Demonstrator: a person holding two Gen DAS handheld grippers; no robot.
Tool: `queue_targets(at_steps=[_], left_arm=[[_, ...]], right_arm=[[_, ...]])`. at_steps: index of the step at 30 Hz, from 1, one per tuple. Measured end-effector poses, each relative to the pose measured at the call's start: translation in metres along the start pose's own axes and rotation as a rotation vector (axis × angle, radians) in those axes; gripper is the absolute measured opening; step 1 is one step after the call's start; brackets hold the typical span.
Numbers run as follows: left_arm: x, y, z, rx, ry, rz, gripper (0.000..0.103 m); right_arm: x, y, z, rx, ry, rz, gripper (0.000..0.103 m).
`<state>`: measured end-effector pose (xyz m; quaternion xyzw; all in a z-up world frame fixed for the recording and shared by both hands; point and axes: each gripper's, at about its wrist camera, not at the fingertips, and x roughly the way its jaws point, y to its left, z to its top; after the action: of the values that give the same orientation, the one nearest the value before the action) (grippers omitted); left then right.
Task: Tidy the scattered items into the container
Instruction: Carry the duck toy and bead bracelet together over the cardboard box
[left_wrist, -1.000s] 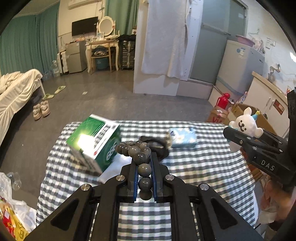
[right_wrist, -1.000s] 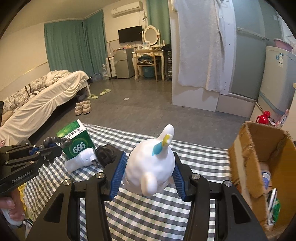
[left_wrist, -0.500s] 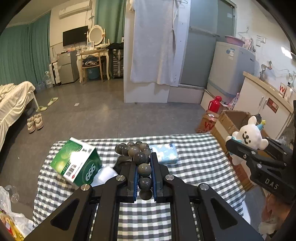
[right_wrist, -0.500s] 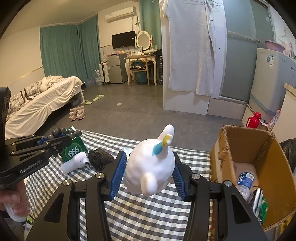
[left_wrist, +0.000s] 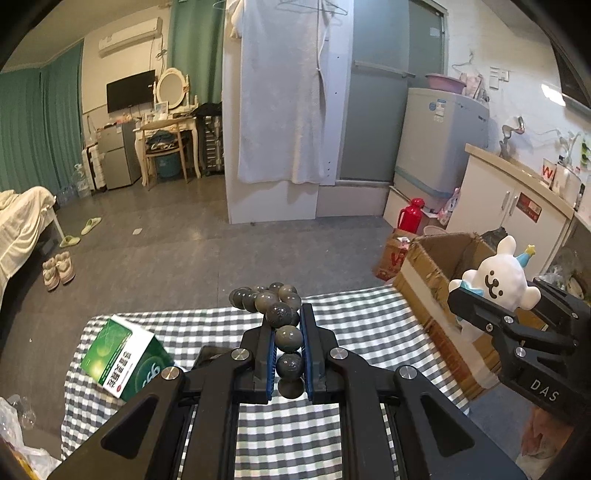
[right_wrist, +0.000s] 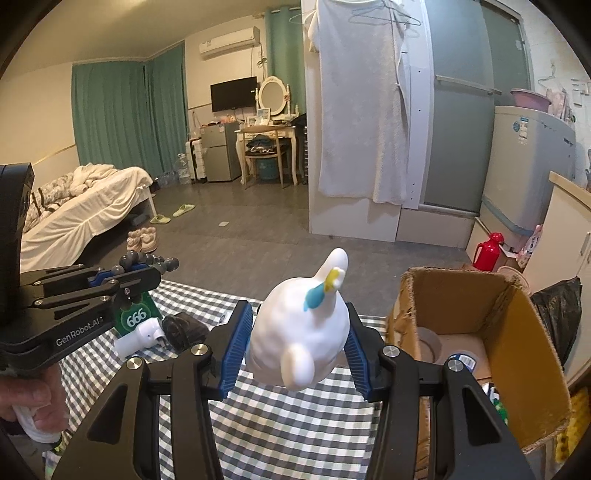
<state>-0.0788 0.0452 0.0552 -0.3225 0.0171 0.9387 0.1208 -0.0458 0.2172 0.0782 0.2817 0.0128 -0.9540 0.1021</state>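
My left gripper (left_wrist: 289, 345) is shut on a string of dark grey beads (left_wrist: 275, 306), held above the checked tablecloth (left_wrist: 280, 435). My right gripper (right_wrist: 300, 334) is shut on a white rabbit toy (right_wrist: 301, 332) with a blue and yellow hat, held just left of the open cardboard box (right_wrist: 517, 350). The left wrist view shows the toy (left_wrist: 496, 278) over the box's (left_wrist: 428, 266) near edge. The box holds a tape roll and other small items.
A green box marked 666 (left_wrist: 125, 360), a white plug-like device (right_wrist: 138, 338) and a dark crumpled item (right_wrist: 184, 328) lie on the table's left part. A red flask (left_wrist: 410, 216), white cabinet and washing machine stand beyond the box. A black bag lies right of the box.
Both grippers have swung right toward the cardboard box. The box now fills more of the right wrist view, and the green box has slid to the left in the left wrist view.
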Motion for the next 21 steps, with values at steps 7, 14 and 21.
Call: queue_targets(at_steps=[7, 14, 21], left_arm=[[0.003, -0.022, 0.01, 0.033, -0.002, -0.038, 0.011], [0.007, -0.049, 0.018, 0.068, -0.004, -0.079, 0.011], [0.01, -0.077, 0.026, 0.097, -0.013, -0.119, 0.011]], right_arm=[[-0.012, -0.016, 0.003, 0.016, -0.016, -0.036, 0.048], [-0.022, -0.04, 0.004, 0.041, -0.025, -0.078, 0.048], [-0.031, -0.065, 0.001, 0.071, -0.026, -0.123, 0.048]])
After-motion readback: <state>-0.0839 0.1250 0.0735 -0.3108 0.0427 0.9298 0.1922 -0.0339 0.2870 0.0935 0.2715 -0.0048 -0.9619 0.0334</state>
